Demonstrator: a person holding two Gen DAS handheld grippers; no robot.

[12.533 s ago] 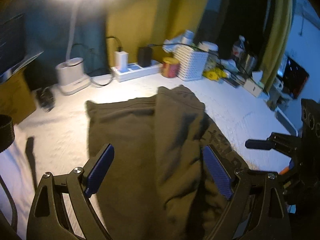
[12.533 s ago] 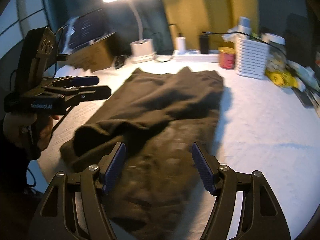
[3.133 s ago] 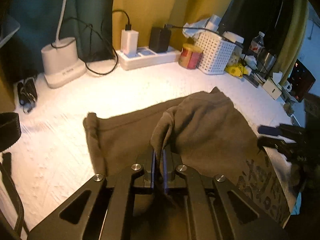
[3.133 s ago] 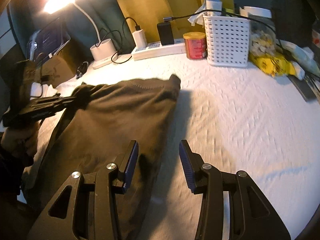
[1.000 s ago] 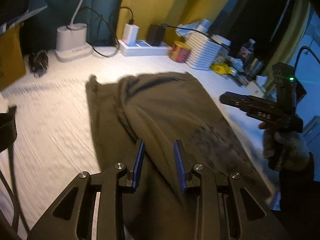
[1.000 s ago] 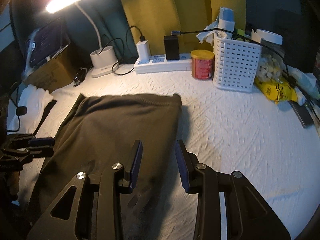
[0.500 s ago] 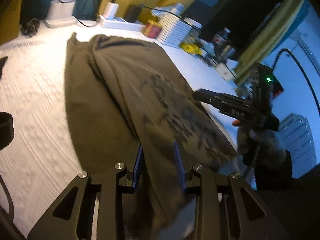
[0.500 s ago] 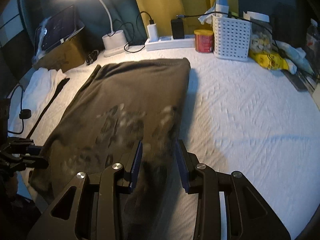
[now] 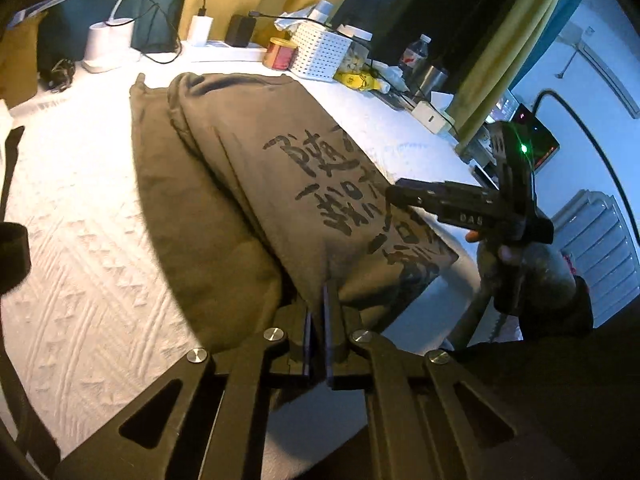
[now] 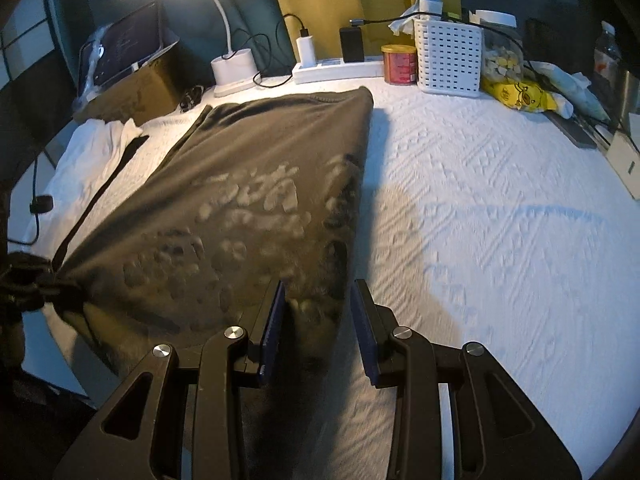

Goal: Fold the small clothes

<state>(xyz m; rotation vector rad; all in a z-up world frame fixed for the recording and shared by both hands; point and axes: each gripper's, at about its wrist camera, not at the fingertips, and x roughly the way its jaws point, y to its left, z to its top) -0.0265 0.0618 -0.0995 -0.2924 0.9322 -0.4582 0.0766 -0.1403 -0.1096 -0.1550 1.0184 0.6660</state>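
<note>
Two grippers: both down at the near hem of the olive-brown T-shirt point(image 9: 248, 168), which lies lengthwise on the white textured bedspread point(image 10: 480, 220), collar end far from the fingers
left gripper point(image 9: 318, 320): jaws have just been closing and now sit clamped, a pinch of the printed top layer's hem bunched between the pads
right gripper point(image 10: 320, 316): jaws partway apart, the shirt's right near corner lying between the fingers point(image 10: 274, 312); I can't see the pads pressing on it, so I'd call it not gripped yet
shirt layout: already folded in along its length, black printed lettering point(image 9: 352, 204) facing up; a lower layer sticks out past the left gripper's outer side
step in hand: my guess is getting both near corners pinched so the hem end can be carried over toward the collar
doing it well: close the right jaws on all layers at the corner, not only the top one; match the height of both pinches so the fold line stays straight across
watch out: the left pinch looks like it holds mostly the top layer, so the lower flap could lag and skew things
clutter beyond the fingertips: white perforated basket point(image 10: 448, 60), red can point(image 10: 398, 64), power strip point(image 10: 336, 70); keep the lift low so the shirt doesn't sweep them
</note>
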